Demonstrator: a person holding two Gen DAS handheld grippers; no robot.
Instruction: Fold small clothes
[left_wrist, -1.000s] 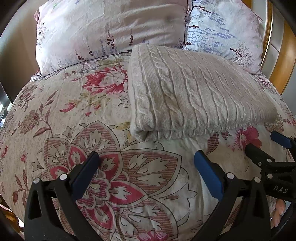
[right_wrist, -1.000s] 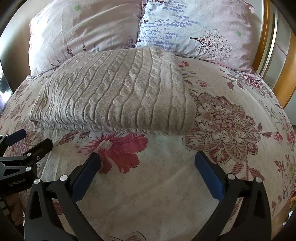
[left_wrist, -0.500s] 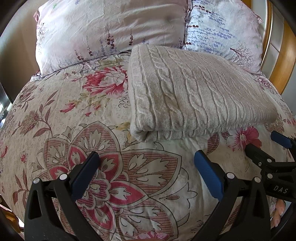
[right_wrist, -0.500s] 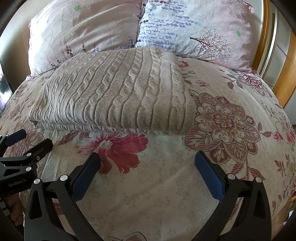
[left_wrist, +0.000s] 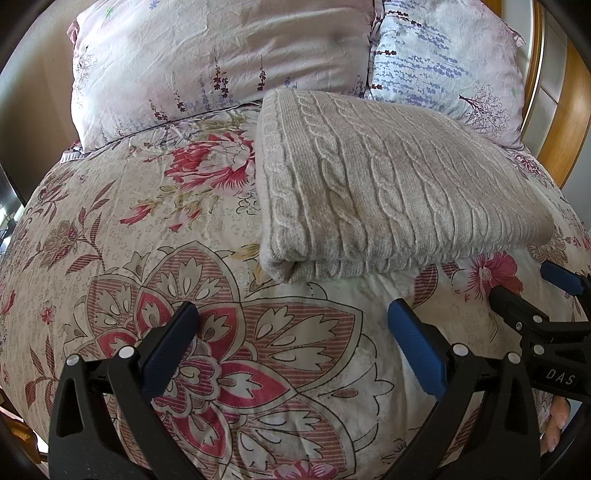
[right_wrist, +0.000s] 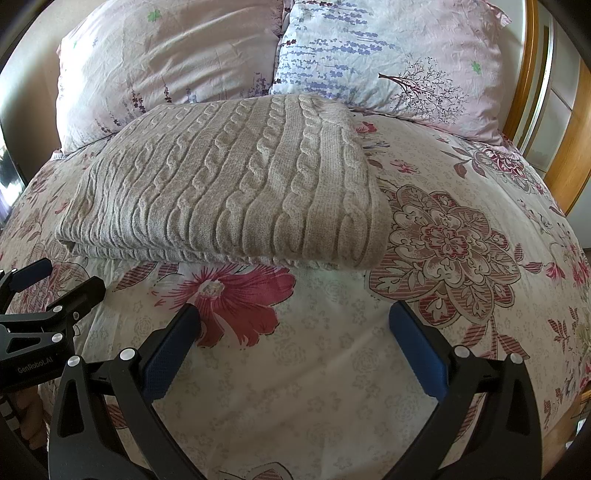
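Lying folded into a thick rectangle on the floral duvet (left_wrist: 147, 229), the grey cable-knit sweater (left_wrist: 388, 192) fills the upper right of the left wrist view and the upper left and centre of the right wrist view, its far edge close against the two pillows (right_wrist: 369, 55). Its long axis runs across both frames, roughly side to side, with the open layered edge facing the tools and a rounded fold at each short end.

The left gripper (left_wrist: 291, 332) hangs with its blue pads spread wide and nothing between them; the sweater's near left corner sits just above and slightly right of its gap, apart from the pads. The right gripper (right_wrist: 293, 332) is likewise spread and empty, and the sweater's near right corner lies above its gap, also without contact. Each tool shows at the edge of the other's view, so they stand side by side.

Neither is clearly nearer: each faces its own near corner. Judging by the tidy stack, the folding looks close to complete; any further fold would likely turn one short end over along that long axis.
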